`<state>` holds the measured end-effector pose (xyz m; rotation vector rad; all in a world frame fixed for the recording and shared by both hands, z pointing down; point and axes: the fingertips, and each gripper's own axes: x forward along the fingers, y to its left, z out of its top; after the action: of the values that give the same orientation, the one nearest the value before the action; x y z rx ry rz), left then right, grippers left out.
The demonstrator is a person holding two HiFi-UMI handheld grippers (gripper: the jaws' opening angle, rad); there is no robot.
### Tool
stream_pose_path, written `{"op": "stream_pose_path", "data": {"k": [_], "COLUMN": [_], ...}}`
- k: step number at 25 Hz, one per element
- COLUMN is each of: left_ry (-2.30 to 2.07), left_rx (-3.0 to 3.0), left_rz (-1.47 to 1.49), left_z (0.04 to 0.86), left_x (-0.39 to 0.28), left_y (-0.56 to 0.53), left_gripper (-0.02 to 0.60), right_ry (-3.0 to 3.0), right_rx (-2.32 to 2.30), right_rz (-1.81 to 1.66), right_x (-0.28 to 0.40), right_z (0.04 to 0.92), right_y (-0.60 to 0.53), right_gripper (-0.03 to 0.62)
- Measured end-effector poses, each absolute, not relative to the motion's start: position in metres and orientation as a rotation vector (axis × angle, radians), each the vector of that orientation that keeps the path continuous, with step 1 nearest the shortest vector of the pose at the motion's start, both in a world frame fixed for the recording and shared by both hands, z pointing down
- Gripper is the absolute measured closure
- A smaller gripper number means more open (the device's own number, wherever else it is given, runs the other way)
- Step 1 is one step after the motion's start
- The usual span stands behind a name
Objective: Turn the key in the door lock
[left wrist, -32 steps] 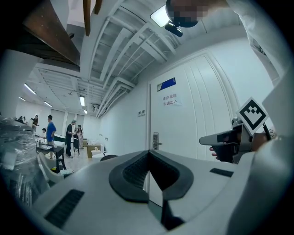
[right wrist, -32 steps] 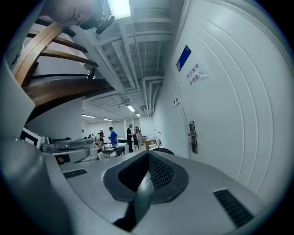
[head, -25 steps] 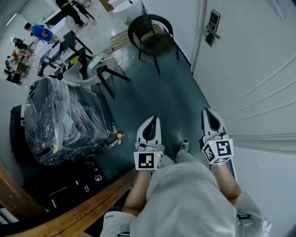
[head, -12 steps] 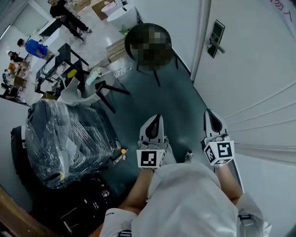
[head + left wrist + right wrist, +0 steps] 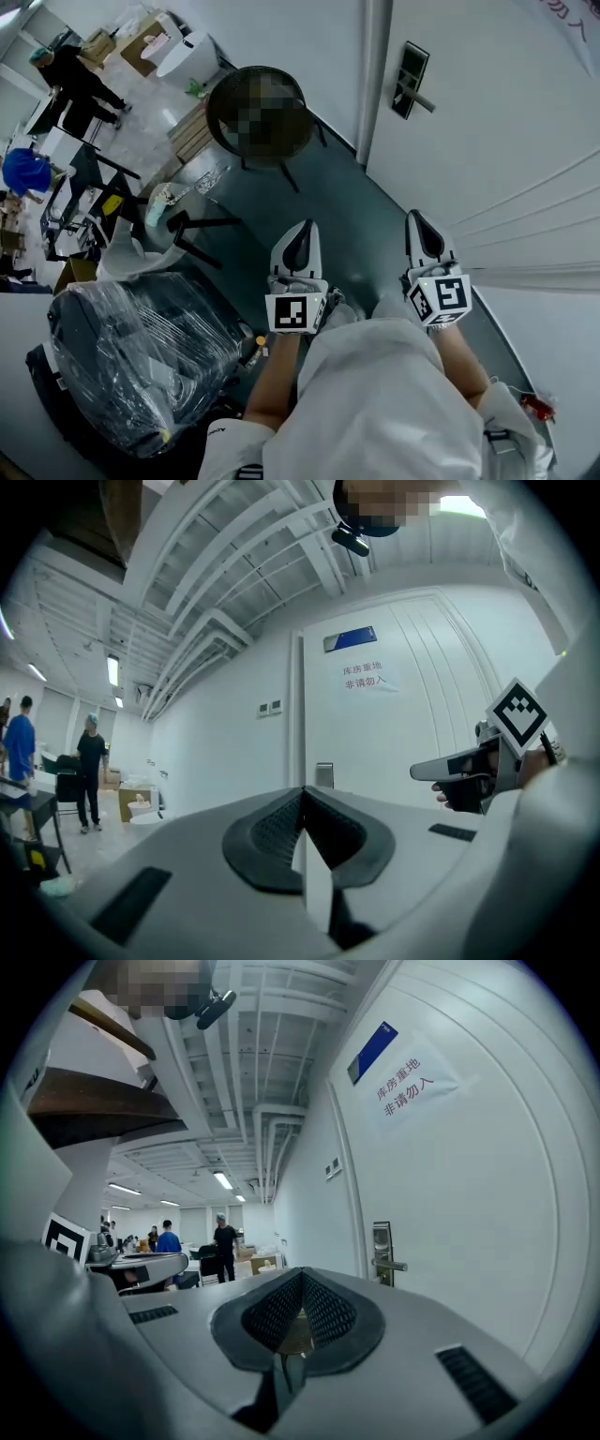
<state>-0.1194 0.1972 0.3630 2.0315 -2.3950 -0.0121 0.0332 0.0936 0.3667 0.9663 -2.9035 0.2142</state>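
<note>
- Head view: door lock [image 5: 410,80], at the door's [image 5: 487,141] left edge, sits nearer than a second ago, yet well ahead of both grippers.
- Left gripper [image 5: 305,231]: jaws together, empty.
- Right gripper [image 5: 418,221]: clamped on a brass key [image 5: 298,1333].

left gripper [image 5: 302,231]: level, jaws closed, empty | right gripper [image 5: 418,222]: jaws gripping key [image 5: 292,1335]

One door [image 5: 506,112] bears one lock plate [image 5: 409,77]. Left of the door you see one round chair [image 5: 261,112], one wrapped bundle [image 5: 141,356] and two people: a person in black [image 5: 80,80] and a person in blue [image 5: 23,173]. Before the door you hold two grippers, the left gripper [image 5: 304,228] and the right gripper [image 5: 416,217].
</note>
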Motion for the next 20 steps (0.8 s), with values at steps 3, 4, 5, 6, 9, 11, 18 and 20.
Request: {"op": "stream_pose_path", "data": {"k": [3,4,5,6,9,11,18,20], "left_ry": [-2.319,-2.297,-2.275,-2.255,-2.204,-2.177,-2.125,-2.119], "left_rx": [2.106,2.125,2.138,2.149,2.202,2.242,2.296,2.303], "left_rz": [0.015,0.015,0.008,-0.004,0.001,0.015,0.060,0.062], "left_z": [0.372,0.374,0.375,0.375,0.375,0.376,0.380,0.379], "left_x": [-0.124,-0.124,-0.124,-0.123,-0.120,-0.116,-0.116,-0.117], "left_y": [0.180,0.174,0.167,0.158,0.125,0.098,0.000,-0.030], "left_gripper": [0.575,0.575,0.575,0.575,0.575,0.575,0.575,0.575], "right_ry": [-2.858,-2.846,-2.837,-2.830,-2.810,-2.797,-2.793,-2.799], "right_rx": [1.056,1.076,1.092,1.107,1.166,1.200,1.269,1.270], "right_rz": [0.226,0.226,0.223,0.220,0.228,0.238,0.248,0.241], "right_x": [0.034,0.034,0.035,0.035,0.039,0.043,0.039,0.036], "right_z": [0.373,0.375,0.376,0.376,0.376,0.380,0.385,0.385], "right_y": [0.084,0.081,0.076,0.071,0.046,0.024,-0.068,-0.095], "right_gripper": [0.602,0.602,0.602,0.602,0.602,0.602,0.602,0.602]}}
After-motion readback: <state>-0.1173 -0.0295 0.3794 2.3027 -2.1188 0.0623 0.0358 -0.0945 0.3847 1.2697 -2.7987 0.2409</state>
